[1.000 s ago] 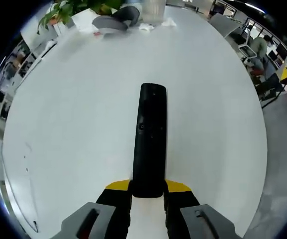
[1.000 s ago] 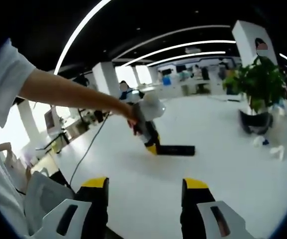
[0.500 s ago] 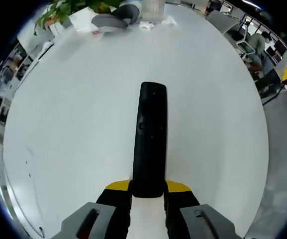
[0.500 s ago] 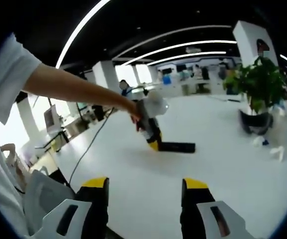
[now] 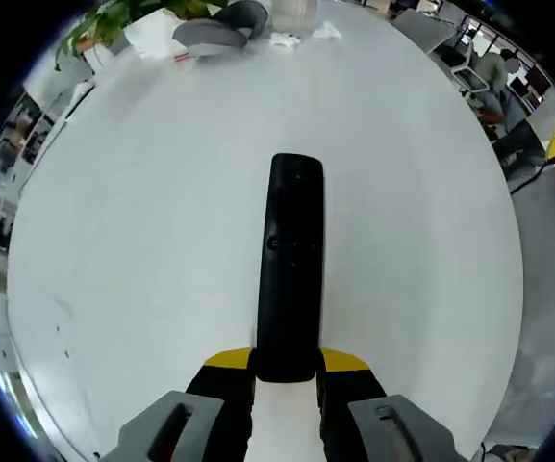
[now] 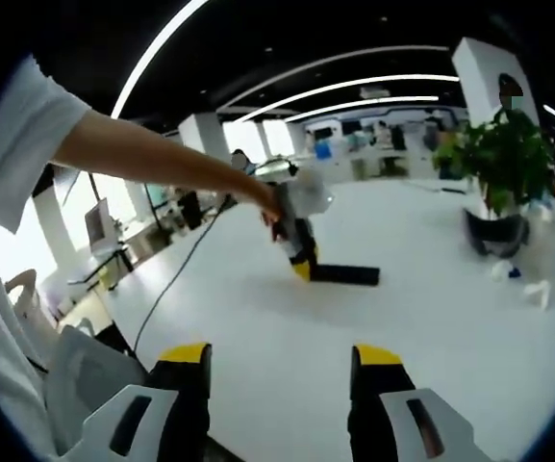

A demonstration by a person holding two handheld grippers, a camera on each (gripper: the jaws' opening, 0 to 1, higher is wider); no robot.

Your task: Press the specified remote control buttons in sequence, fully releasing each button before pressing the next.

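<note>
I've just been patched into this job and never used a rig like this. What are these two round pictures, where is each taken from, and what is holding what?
No robot arm here: a person holds a two-jaw gripper in each hand, and a fisheye camera rides on each, looking forward along its jaws.

The left gripper view looks down on a white table. The left gripper is shut on the near end of a black remote control, which lies along the table.

The right gripper view looks across the same table from further off. The right gripper is open and holds nothing. Ahead you see the person's arm reaching out with the left gripper on the remote. A potted plant stands at the right.
</note>
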